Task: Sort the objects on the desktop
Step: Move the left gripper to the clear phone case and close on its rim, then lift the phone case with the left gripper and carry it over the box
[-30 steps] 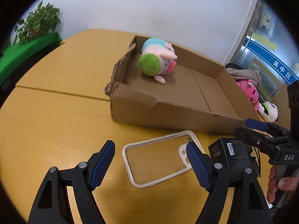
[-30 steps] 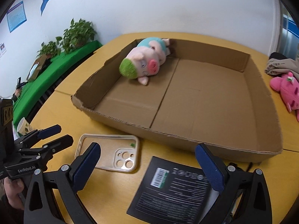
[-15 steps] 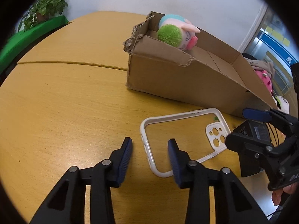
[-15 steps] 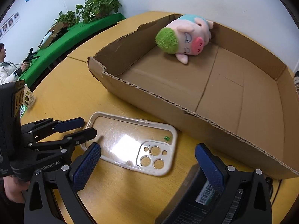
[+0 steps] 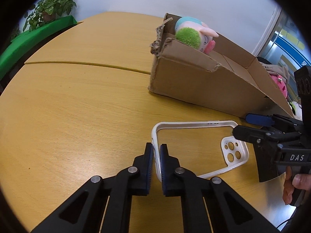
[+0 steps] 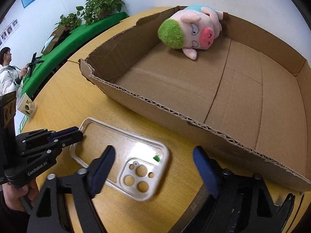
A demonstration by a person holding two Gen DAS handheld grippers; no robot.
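Observation:
A clear white-rimmed phone case (image 5: 196, 145) lies on the wooden table in front of a shallow cardboard box (image 5: 204, 81). My left gripper (image 5: 157, 153) is shut on the case's near rim; it also shows in the right wrist view (image 6: 66, 134), at the case's (image 6: 124, 161) left end. My right gripper (image 6: 153, 167) is open just above the case's camera end, and appears in the left wrist view (image 5: 250, 124). A pig plush with a green tuft (image 6: 190, 33) lies in the box's (image 6: 194, 116) far corner.
A black box (image 6: 196, 209) lies under my right gripper. A pink plush (image 5: 279, 83) and clothing sit beyond the cardboard box. A paper cup (image 6: 26, 106) stands at the table's left edge. Plants on a green counter (image 6: 81, 27) and a person (image 6: 7, 73) are beyond.
My left gripper closed from wide open onto the case's rim. My right gripper moved forward and left from over the black box to over the case's camera end.

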